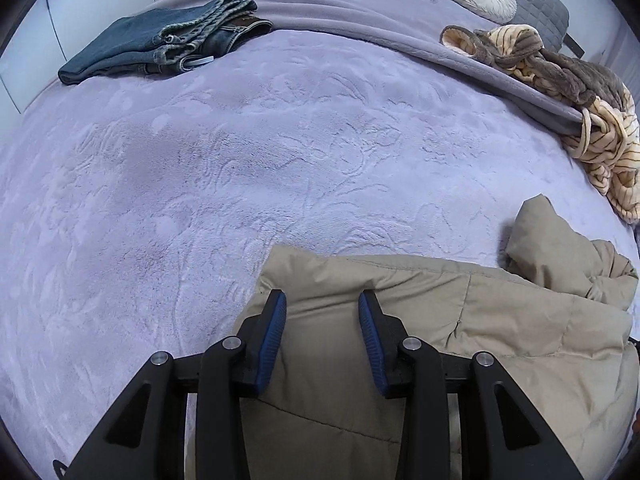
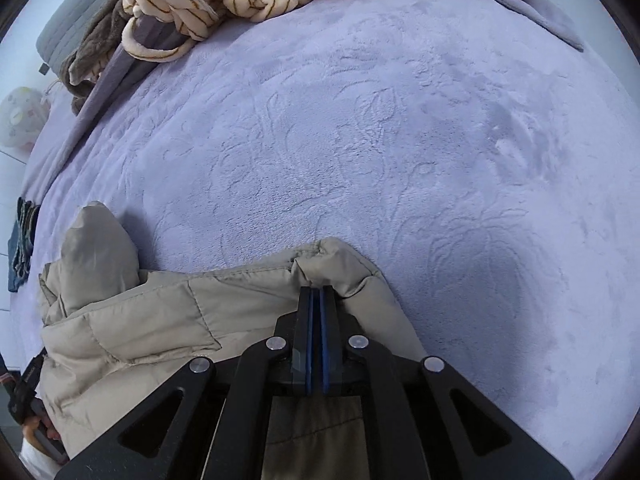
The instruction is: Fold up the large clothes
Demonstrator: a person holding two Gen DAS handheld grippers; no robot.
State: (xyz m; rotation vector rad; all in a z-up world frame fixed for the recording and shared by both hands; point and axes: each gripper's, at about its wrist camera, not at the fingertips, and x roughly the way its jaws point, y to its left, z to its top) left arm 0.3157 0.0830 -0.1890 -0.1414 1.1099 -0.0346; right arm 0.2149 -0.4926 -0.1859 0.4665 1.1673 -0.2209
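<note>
While the left fingers (image 1: 276, 320) clamp a thick fold of the padded jacket (image 1: 460, 320) (khaki), the right fingers (image 2: 310, 320) pinch its edge.

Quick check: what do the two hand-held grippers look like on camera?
Both match: the left hand-held gripper and right hand-held gripper have black angular linkage arms with silver round pivot pins and ribbed blue pads lining the black fingers.
</note>
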